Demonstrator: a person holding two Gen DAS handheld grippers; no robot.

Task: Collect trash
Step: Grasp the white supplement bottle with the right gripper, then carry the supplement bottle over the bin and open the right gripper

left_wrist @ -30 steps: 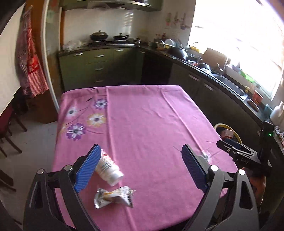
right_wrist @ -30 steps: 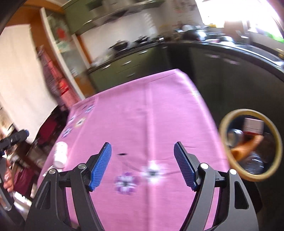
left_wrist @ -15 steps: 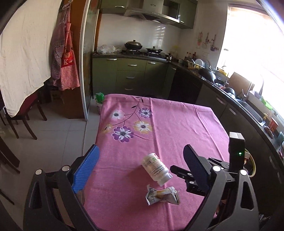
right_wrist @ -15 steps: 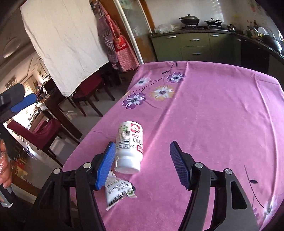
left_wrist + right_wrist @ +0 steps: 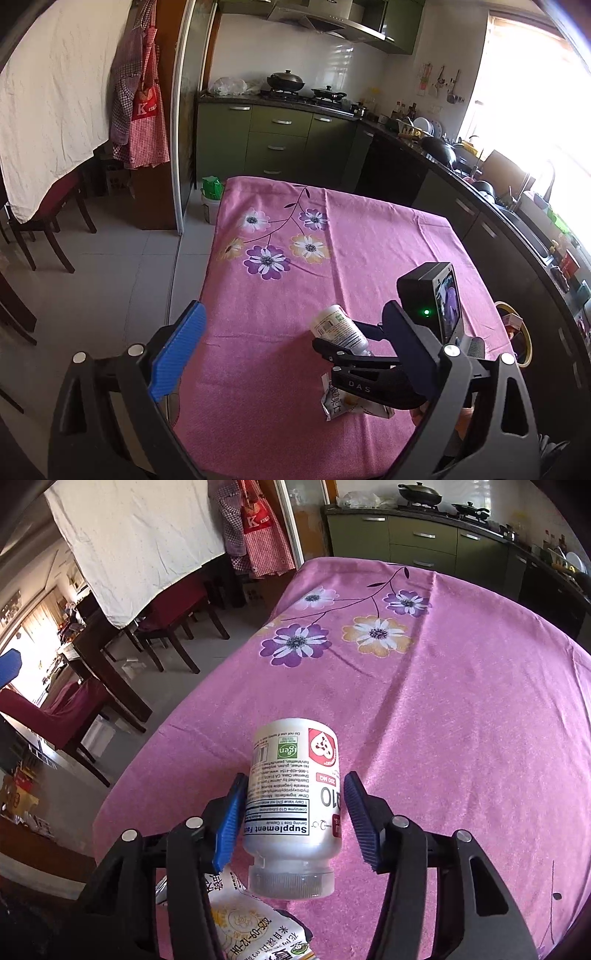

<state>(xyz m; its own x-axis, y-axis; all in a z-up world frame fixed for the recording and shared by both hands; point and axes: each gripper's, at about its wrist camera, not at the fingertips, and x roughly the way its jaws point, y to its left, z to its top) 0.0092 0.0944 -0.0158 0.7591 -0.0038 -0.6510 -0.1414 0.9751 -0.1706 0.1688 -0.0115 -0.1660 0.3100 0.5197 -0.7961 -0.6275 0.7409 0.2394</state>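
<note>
A white supplement bottle (image 5: 291, 794) lies on the pink flowered tablecloth (image 5: 461, 701), cap toward me. My right gripper (image 5: 293, 812) straddles its body and its jaws are closing; the blue pads sit right at the bottle's sides, with a thin gap on the right. A crumpled white snack wrapper (image 5: 240, 919) lies just below the bottle, partly under the gripper. In the left wrist view the bottle (image 5: 338, 326) and wrapper (image 5: 340, 402) show near the table's front right, with the right gripper (image 5: 347, 338) over them. My left gripper (image 5: 295, 350) stands open and holds nothing.
A yellow-rimmed bin (image 5: 529, 343) with rubbish in it stands on the floor off the table's right edge. Dark kitchen counters (image 5: 480, 206) run along the right. Chairs (image 5: 173, 627) and a covered table stand to the left across the tiled floor.
My right gripper swung from the bin side across the table to the bottle, came down around it and narrowed its jaws. My left gripper shifted left, so the trash now sits at its right.
</note>
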